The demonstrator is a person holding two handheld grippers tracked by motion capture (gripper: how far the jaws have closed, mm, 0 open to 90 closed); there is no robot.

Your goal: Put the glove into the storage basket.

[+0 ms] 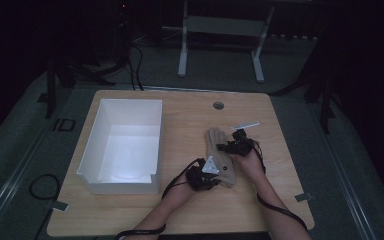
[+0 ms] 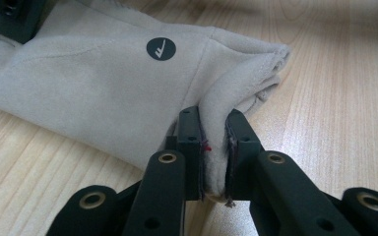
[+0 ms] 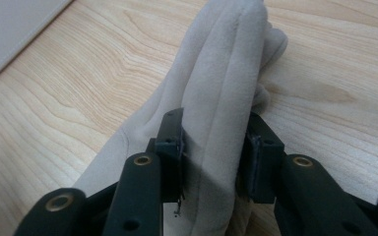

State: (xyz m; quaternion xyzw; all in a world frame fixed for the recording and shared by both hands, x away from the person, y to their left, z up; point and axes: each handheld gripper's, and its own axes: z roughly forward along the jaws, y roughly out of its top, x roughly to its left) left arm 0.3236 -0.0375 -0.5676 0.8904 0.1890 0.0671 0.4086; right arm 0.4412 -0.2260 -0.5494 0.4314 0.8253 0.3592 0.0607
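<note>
A beige fabric glove (image 1: pixel 219 155) lies on the wooden table (image 1: pixel 130 215), right of a white box. My left gripper (image 1: pixel 206 176) is at the glove's near end, shut on a fold of its cuff (image 2: pixel 215 142); a round dark logo (image 2: pixel 161 49) shows on the cloth beyond. My right gripper (image 1: pixel 231 146) is at the glove's right side, farther up, shut on a raised ridge of the glove (image 3: pixel 216 147) near the fingers. The glove's fingers (image 3: pixel 256 44) stretch away from the right jaws over the wood.
An open white box (image 1: pixel 122 145) stands on the left half of the table. A round cable hole (image 1: pixel 218 105) sits near the far edge. Cables trail from both grippers to the near edge. The room around the table is dark.
</note>
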